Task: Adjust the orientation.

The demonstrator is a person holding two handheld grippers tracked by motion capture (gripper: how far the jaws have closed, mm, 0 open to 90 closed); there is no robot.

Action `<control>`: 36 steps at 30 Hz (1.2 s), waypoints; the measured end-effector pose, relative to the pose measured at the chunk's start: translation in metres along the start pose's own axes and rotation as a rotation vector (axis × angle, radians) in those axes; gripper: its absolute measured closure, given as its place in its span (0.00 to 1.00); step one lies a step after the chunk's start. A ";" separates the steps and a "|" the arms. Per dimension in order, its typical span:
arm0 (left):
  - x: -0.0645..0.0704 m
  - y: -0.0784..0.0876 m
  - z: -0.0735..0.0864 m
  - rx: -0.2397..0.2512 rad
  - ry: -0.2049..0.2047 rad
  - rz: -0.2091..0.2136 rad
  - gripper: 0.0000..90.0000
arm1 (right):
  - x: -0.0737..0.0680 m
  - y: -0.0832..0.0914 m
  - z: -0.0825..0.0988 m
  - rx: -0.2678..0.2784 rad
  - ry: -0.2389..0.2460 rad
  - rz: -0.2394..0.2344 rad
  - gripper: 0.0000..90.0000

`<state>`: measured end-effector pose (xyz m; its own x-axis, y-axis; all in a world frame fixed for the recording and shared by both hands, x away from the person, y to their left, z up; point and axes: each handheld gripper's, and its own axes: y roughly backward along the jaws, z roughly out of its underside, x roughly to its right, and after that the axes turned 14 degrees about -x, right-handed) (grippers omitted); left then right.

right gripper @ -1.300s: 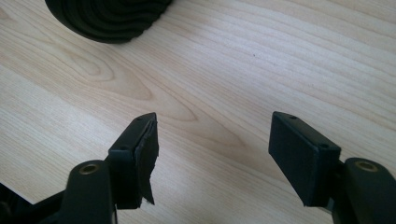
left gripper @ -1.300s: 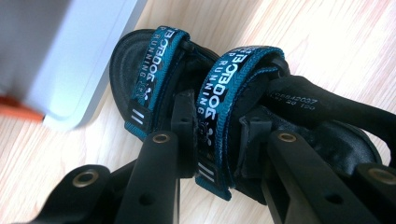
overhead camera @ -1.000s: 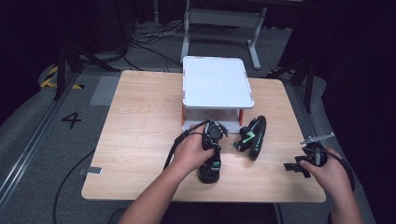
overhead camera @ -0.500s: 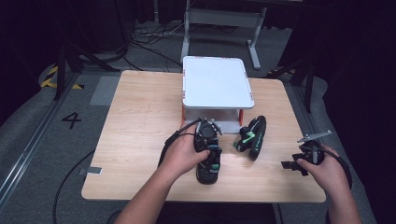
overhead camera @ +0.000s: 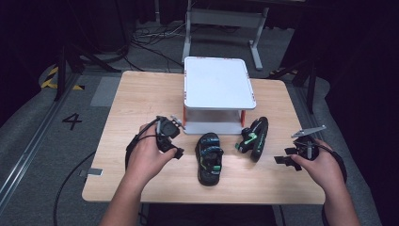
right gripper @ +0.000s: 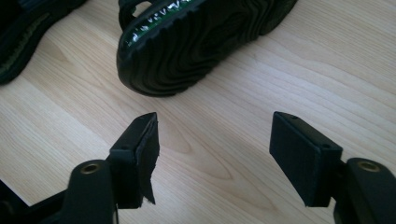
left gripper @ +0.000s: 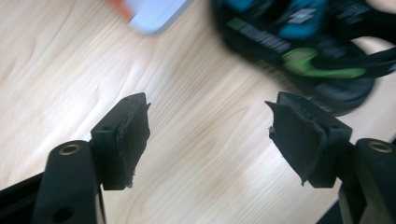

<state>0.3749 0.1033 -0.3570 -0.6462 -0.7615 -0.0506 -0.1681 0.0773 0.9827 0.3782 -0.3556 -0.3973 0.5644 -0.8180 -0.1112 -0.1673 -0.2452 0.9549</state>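
High view: flat sandal sole-down on counter, long axis twelve to six, just at three o'clock of left gripper; second sandal on edge, running one to seven; right gripper at its four o'clock.

Left gripper view: jaws apart, just opened, nothing between; flat sandal blurred at one o'clock, markings unreadable.

Right gripper view: jaws apart, empty; tipped sandal's ribbed sole at twelve.

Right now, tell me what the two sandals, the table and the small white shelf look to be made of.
Sandals: black rubbery foam, matte, ridged sole, glossy green-blue trim.
Table: light wood or wood-look laminate, visible grain, satin.
Shelf: white, smooth top, probably plastic or painted board, on orange legs.
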 end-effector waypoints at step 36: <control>-0.021 -0.024 0.061 -0.088 0.138 -0.022 0.31 | -0.045 -0.052 -0.076 -0.195 -0.029 0.125 0.21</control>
<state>0.3469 0.1573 -0.3902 -0.5340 -0.8439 -0.0530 -0.1113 0.0081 0.9937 0.4230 -0.2667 -0.4213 0.5252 -0.8509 0.0064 -0.0733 -0.0378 0.9966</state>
